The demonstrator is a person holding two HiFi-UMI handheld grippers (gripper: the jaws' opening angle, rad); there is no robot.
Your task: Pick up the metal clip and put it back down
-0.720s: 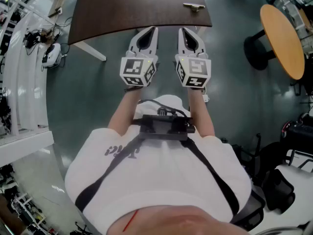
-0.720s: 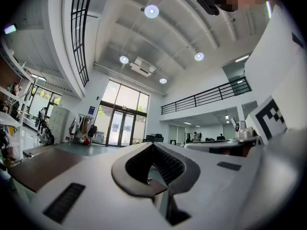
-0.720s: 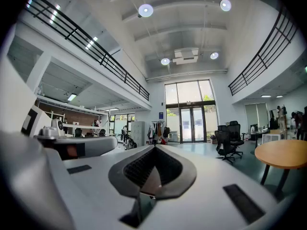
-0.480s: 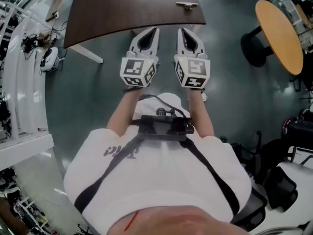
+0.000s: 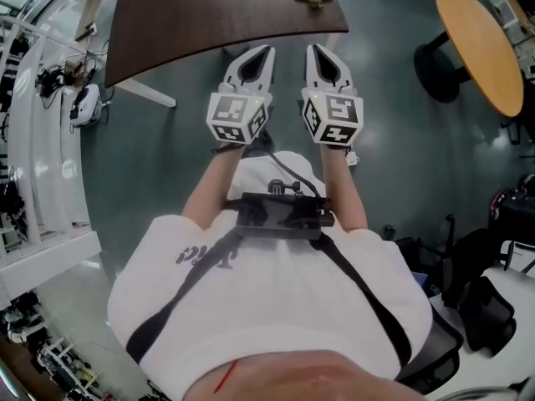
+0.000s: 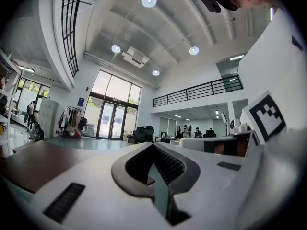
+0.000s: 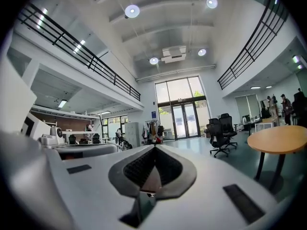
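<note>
At the top of the head view, the dark table (image 5: 209, 15) is the largest item. You stand back from its near edge, over the grey-green floor (image 5: 150, 165). A round wooden table (image 5: 481, 57) sits off to your right and plays no part.

You hold the left gripper (image 5: 264, 53) and right gripper (image 5: 311, 52) side by side in front of your chest, tips at about the table's near edge. On both, the fingers are pressed together with nothing between them. Each gripper view confirms this, showing only the open room beyond the closed tips.

The metal clip (image 5: 313, 0) lies on the table near its right edge, ahead of the right gripper and well clear of both.

Progress, as a judgement: the clip is down and neither gripper holds it. This fits a grasp not yet begun, though a finished cycle would look the same. If unstarted, everything is left to do: reach forward, part the fingers, close on the clip, lift it and set it back.
</note>
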